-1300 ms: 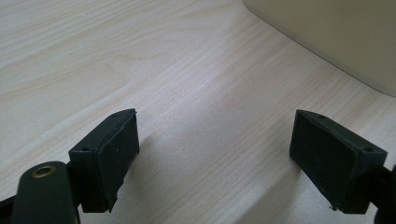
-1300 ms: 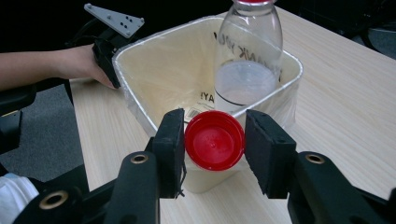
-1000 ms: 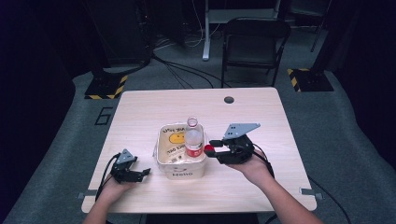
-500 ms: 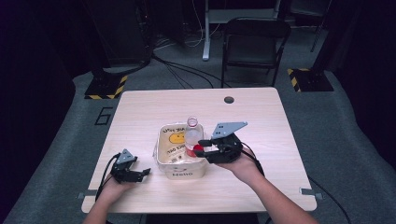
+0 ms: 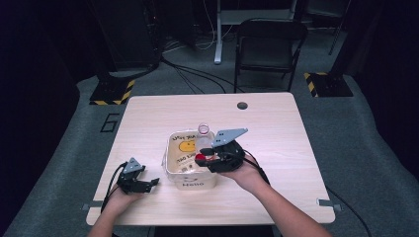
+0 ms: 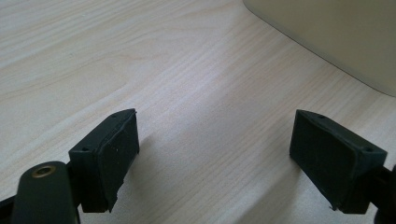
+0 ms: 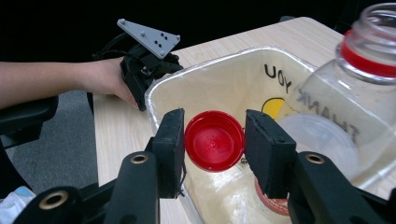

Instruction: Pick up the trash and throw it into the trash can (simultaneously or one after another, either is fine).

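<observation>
Right now the big wooden desk [image 5: 276,128] carries a cream tub [image 5: 190,178] with a smiley face and words printed on it. Just beside the right gripper's [image 7: 214,140] jaws, on their far side, a clear bottle [image 7: 345,98] with no cap leans inside the tub. Its open neck with the red ring points up and away from the jaws, so its long side runs slanted from the tub floor up to the rim.

The right gripper pinches a small red cap [image 7: 215,140] flat between its two black pads. The cap's hollow side faces the camera on that gripper. It hangs over the inside of the tub, in front of the near wall and a little lower than the bottle's neck.

The right hand is the near one to the bottle. It reaches in from the tub's side with the jaws held about level and aimed across the tub. I think the cap must go up and toward the neck, then turn hollow side down to fit.

The left gripper [image 5: 136,178] rests low on the desk, just beside the tub's wall. Its jaws are spread wide with only bare wood between them.
</observation>
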`<move>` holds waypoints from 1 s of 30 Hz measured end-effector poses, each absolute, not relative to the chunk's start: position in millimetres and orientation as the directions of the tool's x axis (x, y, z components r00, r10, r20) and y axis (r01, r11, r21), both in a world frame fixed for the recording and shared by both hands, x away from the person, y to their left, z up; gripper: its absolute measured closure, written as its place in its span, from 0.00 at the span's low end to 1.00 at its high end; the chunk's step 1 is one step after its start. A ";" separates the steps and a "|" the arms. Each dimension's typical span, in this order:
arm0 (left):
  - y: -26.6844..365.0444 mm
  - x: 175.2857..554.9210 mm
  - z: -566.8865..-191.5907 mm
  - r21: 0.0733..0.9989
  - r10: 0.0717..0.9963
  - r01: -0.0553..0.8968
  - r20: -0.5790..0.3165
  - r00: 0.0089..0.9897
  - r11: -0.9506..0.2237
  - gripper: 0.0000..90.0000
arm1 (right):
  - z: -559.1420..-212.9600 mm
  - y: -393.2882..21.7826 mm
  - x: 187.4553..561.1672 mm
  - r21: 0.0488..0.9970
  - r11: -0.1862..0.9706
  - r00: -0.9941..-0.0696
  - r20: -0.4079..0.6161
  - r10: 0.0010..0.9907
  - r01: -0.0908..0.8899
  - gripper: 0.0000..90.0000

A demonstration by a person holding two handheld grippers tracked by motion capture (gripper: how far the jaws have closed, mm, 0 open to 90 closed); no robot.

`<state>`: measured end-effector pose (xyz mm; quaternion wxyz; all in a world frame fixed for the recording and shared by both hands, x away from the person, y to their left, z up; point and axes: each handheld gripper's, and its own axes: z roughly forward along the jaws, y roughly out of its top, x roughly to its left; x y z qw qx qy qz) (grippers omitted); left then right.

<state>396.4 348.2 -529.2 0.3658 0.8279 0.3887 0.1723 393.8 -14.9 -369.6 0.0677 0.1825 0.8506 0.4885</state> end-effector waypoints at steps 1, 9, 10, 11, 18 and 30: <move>348.2 396.4 -529.2 0.740 0.770 0.518 0.000 0.639 -0.430 0.17 | -371.1 -11.0 394.6 0.852 0.464 -0.926 0.059 0.373 0.241 0.64; 348.2 396.5 -529.3 0.741 0.769 0.516 0.001 0.639 -0.430 0.17 | -376.3 1.0 397.5 0.848 0.474 -0.932 0.062 0.356 0.238 0.64; 348.2 396.5 -529.3 0.741 0.769 0.516 0.001 0.639 -0.430 0.17 | -376.3 1.0 397.5 0.848 0.474 -0.932 0.062 0.356 0.238 0.64; 348.3 396.5 -529.3 0.741 0.769 0.516 0.001 0.639 -0.430 0.17 | -376.7 2.6 397.7 0.846 0.477 -0.932 0.062 0.356 0.238 0.64; 348.2 396.5 -529.3 0.741 0.770 0.516 0.001 0.638 -0.429 0.17 | -381.8 16.2 400.8 0.840 0.491 -0.936 0.055 0.348 0.232 0.64; 348.3 396.5 -529.3 0.741 0.769 0.516 0.001 0.639 -0.430 0.17 | -388.8 24.0 406.8 0.824 0.514 -0.932 0.047 0.360 0.240 0.64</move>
